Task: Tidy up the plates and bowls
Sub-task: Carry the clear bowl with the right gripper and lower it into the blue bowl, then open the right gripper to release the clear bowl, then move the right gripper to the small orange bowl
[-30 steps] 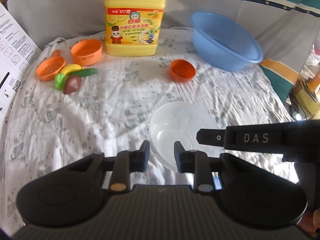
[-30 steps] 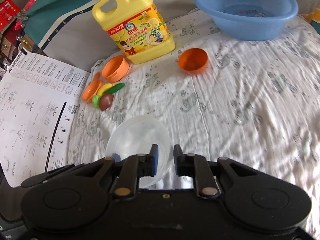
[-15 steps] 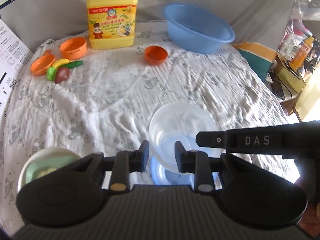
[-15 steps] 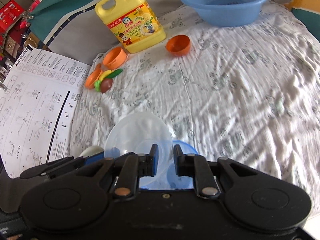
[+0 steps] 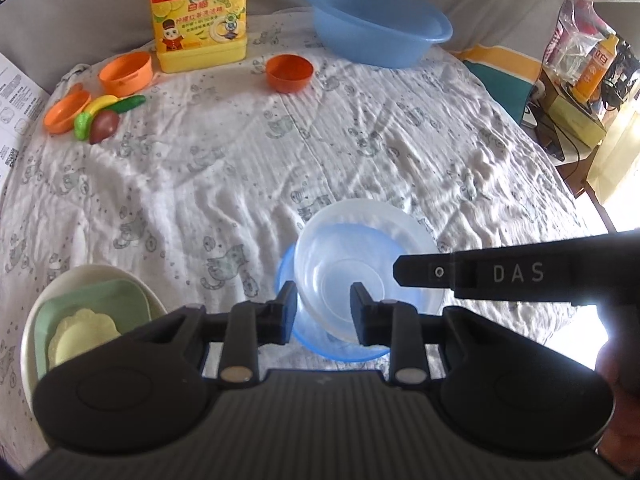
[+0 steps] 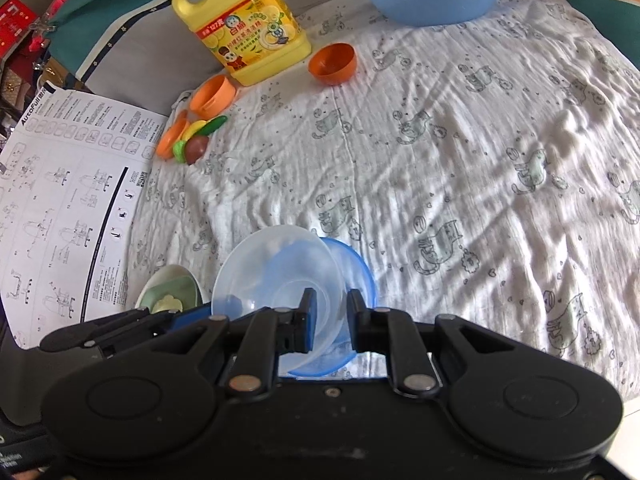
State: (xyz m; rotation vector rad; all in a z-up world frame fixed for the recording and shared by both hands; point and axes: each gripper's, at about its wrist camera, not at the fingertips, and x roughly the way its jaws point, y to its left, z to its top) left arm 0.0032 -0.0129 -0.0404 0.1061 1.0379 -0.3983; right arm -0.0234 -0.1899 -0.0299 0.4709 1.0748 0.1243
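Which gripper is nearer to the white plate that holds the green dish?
Left. The left gripper holds the clear bowl by the rim on the side facing the white plate. The right gripper holds the opposite rim, farther from the plate.

A home: cat-print bedsheet (image 5: pixel 224 184) (bed-like), detergent jug (image 5: pixel 198 20).

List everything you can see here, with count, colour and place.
clear bowl: one, see-through, near, tilted over blue bowl
blue bowl: one, blue, beneath it
stacked dishes: three, white, green, yellow, near left
basin: one, blue, far right
detergent jug: one, yellow, far
orange bowls: three, orange, far left and middle
toy food: several, yellow, green, brown, far left
instruction sheet: one, white, left
cloth: one, white, underneath
left gripper: one, black, gripping clear bowl
right gripper: one, black, same
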